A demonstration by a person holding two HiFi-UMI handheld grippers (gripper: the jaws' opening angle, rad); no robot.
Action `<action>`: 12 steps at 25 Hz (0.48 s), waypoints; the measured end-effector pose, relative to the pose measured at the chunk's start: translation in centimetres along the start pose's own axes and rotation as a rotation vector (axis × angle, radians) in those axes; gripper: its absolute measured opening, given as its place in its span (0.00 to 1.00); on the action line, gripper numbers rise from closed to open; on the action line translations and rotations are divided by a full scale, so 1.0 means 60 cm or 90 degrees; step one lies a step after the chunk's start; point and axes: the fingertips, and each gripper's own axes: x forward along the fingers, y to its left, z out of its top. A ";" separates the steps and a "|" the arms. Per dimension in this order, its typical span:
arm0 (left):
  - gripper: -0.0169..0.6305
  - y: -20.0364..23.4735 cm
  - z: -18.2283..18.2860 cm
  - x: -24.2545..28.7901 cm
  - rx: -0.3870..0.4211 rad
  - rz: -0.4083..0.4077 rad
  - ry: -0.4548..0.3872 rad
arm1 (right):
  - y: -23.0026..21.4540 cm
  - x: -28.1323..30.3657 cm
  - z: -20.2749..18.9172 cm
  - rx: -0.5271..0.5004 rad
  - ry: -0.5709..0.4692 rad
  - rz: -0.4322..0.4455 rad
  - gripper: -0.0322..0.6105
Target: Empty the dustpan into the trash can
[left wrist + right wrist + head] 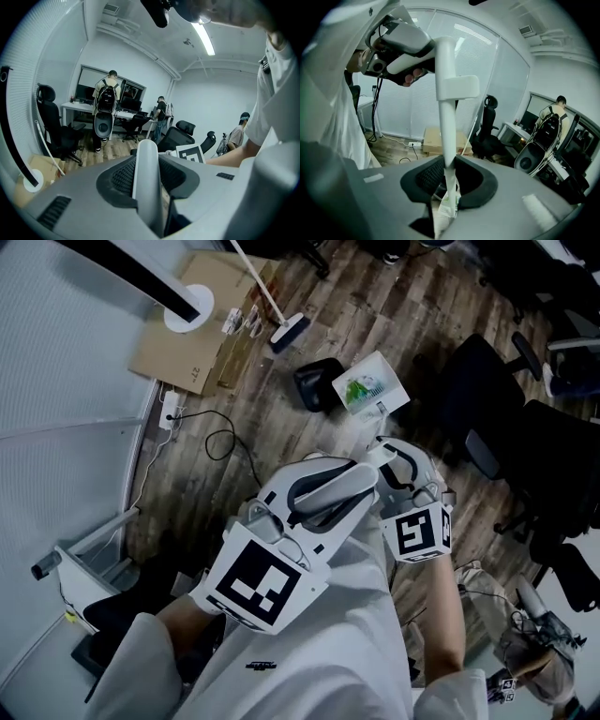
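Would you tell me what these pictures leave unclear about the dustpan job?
- Head view: the left gripper and right gripper cover most of the white handle they clamp, so what it joins below is unclear.
- Head view: the black container is too small and dark to show its contents.
- Right gripper view: the green-and-white thing below shows only through the jaw gap.

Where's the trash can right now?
Head view, top centre: the trash can sits on the wood floor, beside the dustpan on its left, just below the broom head.
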 end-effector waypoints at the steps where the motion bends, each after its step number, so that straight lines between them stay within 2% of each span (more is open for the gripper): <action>1: 0.23 0.005 -0.004 -0.004 -0.002 0.005 -0.002 | 0.003 0.006 0.002 -0.002 -0.001 0.005 0.18; 5: 0.23 0.023 -0.014 -0.016 -0.015 0.025 -0.017 | 0.014 0.026 0.009 -0.013 -0.004 0.027 0.18; 12: 0.23 0.064 -0.038 -0.049 -0.086 0.063 -0.051 | 0.039 0.067 0.027 -0.054 0.006 0.081 0.19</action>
